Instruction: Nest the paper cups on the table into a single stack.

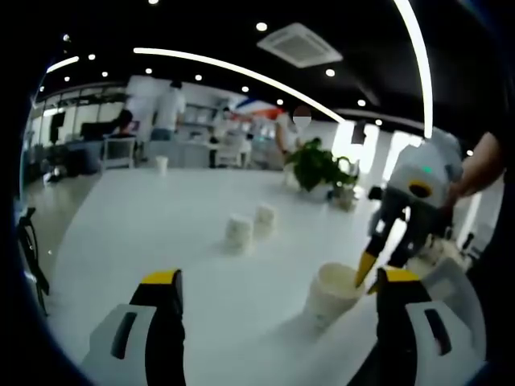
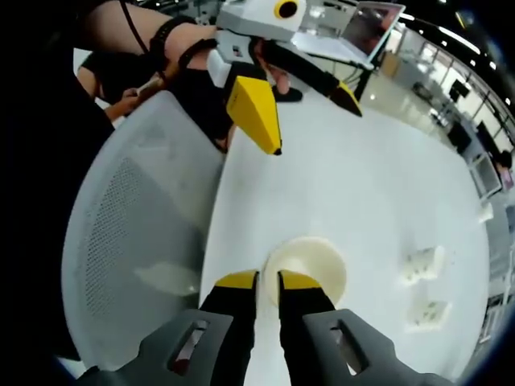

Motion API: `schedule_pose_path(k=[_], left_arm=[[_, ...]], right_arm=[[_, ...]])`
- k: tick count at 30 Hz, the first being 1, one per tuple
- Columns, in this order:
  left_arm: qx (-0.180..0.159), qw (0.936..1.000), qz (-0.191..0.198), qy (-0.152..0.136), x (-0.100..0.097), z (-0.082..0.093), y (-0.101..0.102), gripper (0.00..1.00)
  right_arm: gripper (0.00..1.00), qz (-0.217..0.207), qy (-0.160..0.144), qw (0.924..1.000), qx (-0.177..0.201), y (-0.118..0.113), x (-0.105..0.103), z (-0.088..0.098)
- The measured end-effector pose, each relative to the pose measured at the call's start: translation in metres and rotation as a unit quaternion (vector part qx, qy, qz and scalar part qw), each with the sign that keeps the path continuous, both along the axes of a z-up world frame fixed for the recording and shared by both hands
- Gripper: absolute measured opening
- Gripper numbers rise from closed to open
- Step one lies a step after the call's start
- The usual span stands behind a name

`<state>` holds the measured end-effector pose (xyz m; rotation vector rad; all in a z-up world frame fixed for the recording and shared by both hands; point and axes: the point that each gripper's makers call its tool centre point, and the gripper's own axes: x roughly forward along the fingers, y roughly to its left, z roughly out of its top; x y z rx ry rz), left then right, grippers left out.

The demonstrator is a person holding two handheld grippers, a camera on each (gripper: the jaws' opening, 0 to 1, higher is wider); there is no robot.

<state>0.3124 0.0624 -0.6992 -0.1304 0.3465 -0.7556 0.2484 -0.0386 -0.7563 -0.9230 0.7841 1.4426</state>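
I see the white table (image 1: 161, 217) across mid-frame in the left gripper view. Two cups (image 1: 239, 233) stand at center. A third cup (image 2: 306, 269) sits lower center of the right gripper view (right gripper (image 2: 268, 283) pinching its rim). My left gripper (image 1: 278, 285) is spread, holding nothing.

Right hand-held gripper (image 2: 268, 281) pinches the paper cup's (image 2: 318, 261) rim.
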Motion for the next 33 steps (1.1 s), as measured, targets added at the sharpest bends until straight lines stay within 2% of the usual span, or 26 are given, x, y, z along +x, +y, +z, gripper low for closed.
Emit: schedule_pose_path(k=[5,12,14,19,22,25,29,33], left_arm=[[-0.001,1.0,-0.002,0.005,0.0,-0.001,-0.001,0.98],[-0.008,0.9999,0.002,0.006,0.0,-0.001,-0.002,0.98],[-0.005,1.0,0.002,0.005,0.0,-0.001,-0.002,0.98],[-0.003,1.0,-0.001,0.0,-0.001,-0.001,-0.002,0.98],[-0.002,1.0,-0.001,0.008,-0.001,-0.002,-0.002,0.98],[-0.005,1.0,-0.002,0.006,-0.002,0.0,-0.002,0.98],[-0.002,1.0,-0.004,0.008,-0.002,-0.001,-0.003,0.98],[0.0,1.0,-0.006,0.008,-0.002,-0.001,-0.003,0.98]], right_arm=[[0.07,-0.002,-0.008,0.9999,0.009,-0.003,0.001,0.006],[0.08,-0.054,0.005,0.9955,0.077,-0.001,0.004,0.027],[0.08,-0.082,0.01,0.9901,0.113,0.0,0.009,0.037],[0.14,-0.151,-0.018,0.9728,0.175,-0.011,0.035,0.059],[0.18,-0.202,-0.025,0.9562,0.211,-0.02,0.053,0.071],[0.29,-0.237,-0.041,0.9431,0.23,-0.03,0.069,0.075],[0.35,-0.273,-0.042,0.9286,0.248,-0.04,0.082,0.079],[0.41,-0.3,-0.042,0.9187,0.253,-0.048,0.092,0.078]])
